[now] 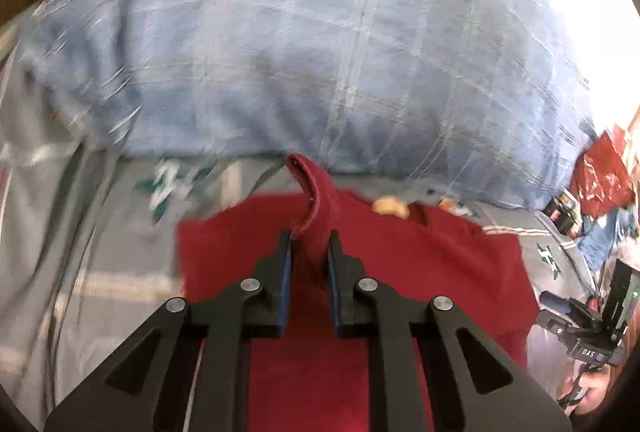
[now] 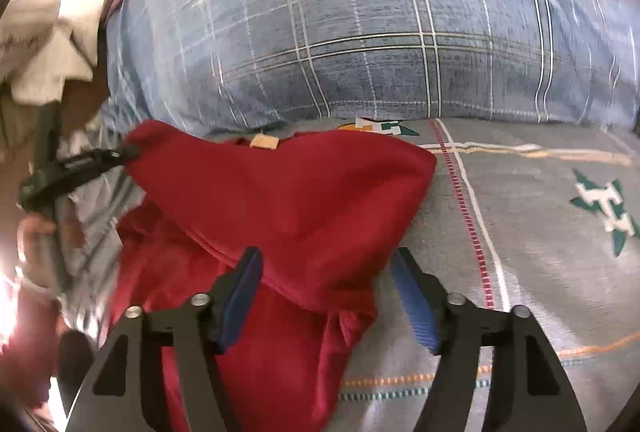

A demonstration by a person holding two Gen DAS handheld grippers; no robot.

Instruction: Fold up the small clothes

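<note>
A red garment (image 1: 420, 264) lies on the grey bedsheet (image 1: 100, 252), with a tan label (image 1: 390, 207) at its far edge. My left gripper (image 1: 310, 240) is shut on a raised fold of this garment, and the cloth stands up between its pads. In the right wrist view the garment (image 2: 280, 191) is lifted at its left corner, where the left gripper (image 2: 124, 151) pinches it. My right gripper (image 2: 327, 254) is open. Its blue pads (image 2: 416, 304) straddle the garment's near edge without pressing on it.
A large blue plaid pillow (image 2: 360, 31) bounds the far side of the bed. Beige cloths (image 2: 40, 43) are piled at the far left. A red bag (image 1: 600, 171) and clutter sit beyond the bed's right side. Bare grey sheet (image 2: 540, 252) stretches to the right of the garment.
</note>
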